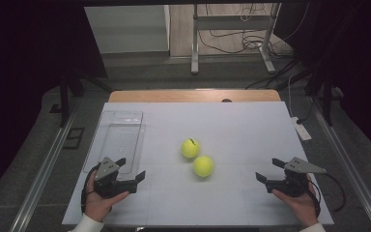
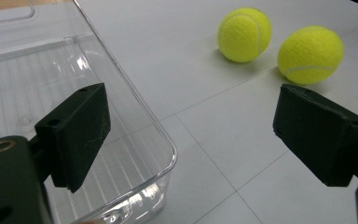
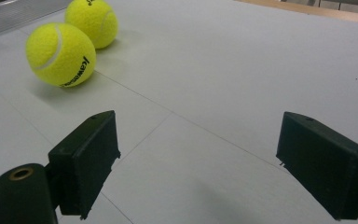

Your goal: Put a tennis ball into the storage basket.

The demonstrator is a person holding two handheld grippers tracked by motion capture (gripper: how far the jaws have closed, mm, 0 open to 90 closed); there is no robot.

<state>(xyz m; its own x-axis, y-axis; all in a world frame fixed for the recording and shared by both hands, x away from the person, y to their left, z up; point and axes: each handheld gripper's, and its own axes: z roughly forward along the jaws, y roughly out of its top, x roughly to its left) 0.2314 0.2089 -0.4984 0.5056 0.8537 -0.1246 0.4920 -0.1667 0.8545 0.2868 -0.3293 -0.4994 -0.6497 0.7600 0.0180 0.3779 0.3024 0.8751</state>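
Two yellow tennis balls lie on the white table (image 1: 251, 130), and the clear plastic bin (image 1: 118, 135) serves as the landmark for everything else. The farther tennis ball (image 1: 190, 148) sits to the right of the bin, level with its near half; the nearer tennis ball (image 1: 203, 166) rests just beside it, a little closer to the person and farther from the bin, the two almost touching (whether they actually meet I cannot tell). Both are fuzzy, bright yellow-green felt with pale curved seams, and the right gripper view shows black lettering on the side of the nearer one. Both cast soft shadows on the table.

At the bin's near right corner, the left gripper (image 1: 131, 169) is held in the person's left hand (image 1: 99, 200), its jaws spread wide with nothing between them; in the left gripper view one black pad hangs over the bin's ribbed floor and the other over bare table. Well away from the bin, beyond both balls, the right gripper (image 1: 269, 169) sits in the right hand (image 1: 302, 203), jaws likewise spread apart and empty, pointing back toward the balls.
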